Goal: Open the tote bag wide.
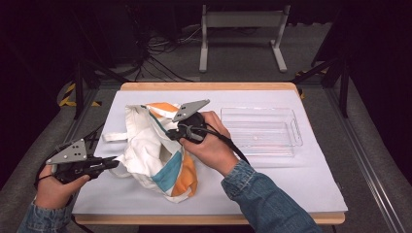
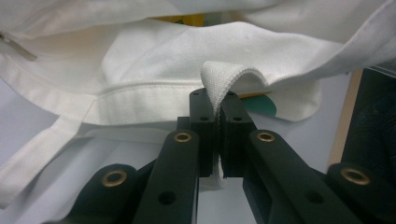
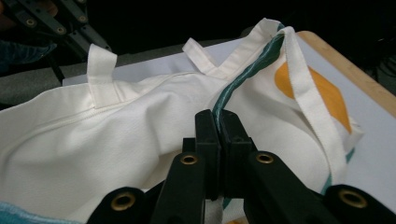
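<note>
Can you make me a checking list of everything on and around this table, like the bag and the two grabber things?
Surface: wooden table under a white sheet.
Job's things: white tote bag with orange and teal patches, lying crumpled.
Clutter: clear plastic tray, looks empty, right of the bag.
Grippers: left gripper has its jaws shut on the bag's strap; right gripper has its jaws shut on the bag's teal-lined edge.
Cables: one trails from each gripper; a tangle of wires lies on the floor behind.
Surroundings: dark room, grey stand, tripod legs.
</note>
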Available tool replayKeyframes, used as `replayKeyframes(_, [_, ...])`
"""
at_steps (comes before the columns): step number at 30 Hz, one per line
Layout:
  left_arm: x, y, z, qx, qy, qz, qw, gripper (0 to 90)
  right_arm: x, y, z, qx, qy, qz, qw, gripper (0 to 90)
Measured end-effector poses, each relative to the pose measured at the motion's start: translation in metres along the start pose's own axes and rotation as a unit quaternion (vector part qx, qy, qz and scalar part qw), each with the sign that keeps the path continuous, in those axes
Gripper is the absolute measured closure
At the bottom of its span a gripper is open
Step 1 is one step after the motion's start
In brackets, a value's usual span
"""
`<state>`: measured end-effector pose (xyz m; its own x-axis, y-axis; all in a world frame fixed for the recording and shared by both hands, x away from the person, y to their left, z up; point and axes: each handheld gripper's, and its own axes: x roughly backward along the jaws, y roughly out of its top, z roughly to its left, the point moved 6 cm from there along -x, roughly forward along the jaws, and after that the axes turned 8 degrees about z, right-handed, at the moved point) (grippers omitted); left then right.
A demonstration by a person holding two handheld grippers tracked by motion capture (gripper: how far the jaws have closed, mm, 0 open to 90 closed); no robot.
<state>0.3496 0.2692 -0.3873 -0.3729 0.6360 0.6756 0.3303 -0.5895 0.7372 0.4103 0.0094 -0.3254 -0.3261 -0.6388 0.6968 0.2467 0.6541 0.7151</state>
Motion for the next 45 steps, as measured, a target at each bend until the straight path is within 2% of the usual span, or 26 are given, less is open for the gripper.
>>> replayKeyframes(3, [0.001, 0.001, -0.001, 0.004, 0.001, -0.002, 1.0, 86.0, 0.016, -0.003, -0.006, -0.01, -0.02, -0.016, 0.9996, 87.6])
replayKeyframes(9, [0.003, 0.004, -0.003, -0.006, 0.005, -0.001, 1.0, 86.1, 0.04, -0.016, -0.016, -0.024, -0.056, -0.032, 0.9976, 87.7])
replayKeyframes(10, [0.003, 0.004, -0.005, -0.002, 0.003, -0.002, 1.0, 86.1, 0.04, -0.016, -0.016, -0.024, -0.056, -0.032, 0.9976, 87.7])
replayKeyframes(12, [0.004, 0.005, -0.005, -0.008, 0.004, -0.001, 1.0, 86.1, 0.046, -0.021, -0.017, -0.027, -0.065, -0.034, 0.9969, 87.7])
replayKeyframes(15, [0.003, 0.006, -0.008, -0.006, 0.001, 0.0, 1.0, 86.2, 0.056, -0.029, -0.02, -0.034, -0.082, -0.038, 0.9954, 87.7])
replayKeyframes(17, [0.003, 0.007, -0.008, -0.016, 0.001, 0.003, 0.9999, 86.2, 0.059, -0.033, -0.021, -0.038, -0.09, -0.039, 0.9945, 87.7])
replayKeyframes(19, [0.003, 0.008, -0.01, -0.013, -0.001, 0.004, 0.9999, 86.2, 0.061, -0.038, -0.022, -0.043, -0.097, -0.039, 0.9936, 87.7])
replayKeyframes(20, [0.003, 0.008, -0.01, -0.019, 0.0, 0.006, 0.9998, 86.2, 0.062, -0.041, -0.023, -0.046, -0.101, -0.039, 0.993, 87.7])
replayKeyframes(24, [0.001, 0.008, -0.012, -0.017, -0.006, 0.006, 0.9998, 86.4, 0.067, -0.051, -0.027, -0.067, -0.111, -0.044, 0.9906, 87.7])
replayKeyframes(26, [0.001, 0.008, -0.011, -0.024, -0.007, 0.009, 0.9997, 86.5, 0.068, -0.057, -0.03, -0.077, -0.114, -0.045, 0.9895, 87.7])
replayKeyframes(28, [0.001, 0.008, -0.013, -0.02, -0.01, 0.009, 0.9997, 86.5, 0.065, -0.064, -0.031, -0.09, -0.115, -0.044, 0.9883, 87.7])
replayKeyframes(29, [0.001, 0.008, -0.012, -0.026, -0.01, 0.011, 0.9995, 86.5, 0.064, -0.067, -0.032, -0.093, -0.115, -0.043, 0.9881, 87.7])
replayKeyframes(32, [-0.001, 0.007, -0.013, -0.026, -0.013, 0.014, 0.9995, 86.5, 0.056, -0.077, -0.034, -0.106, -0.117, -0.034, 0.9869, 87.7])
replayKeyframes(41, [-0.005, 0.007, -0.013, -0.026, -0.021, 0.018, 0.9993, 86.3, 0.036, -0.106, -0.037, -0.129, -0.118, -0.011, 0.9846, 87.7])
replayKeyframes(45, [-0.005, 0.008, -0.012, -0.021, -0.032, 0.001, 0.9993, 85.8, 0.025, -0.119, -0.037, -0.142, -0.107, 0.006, 0.984, 87.7])
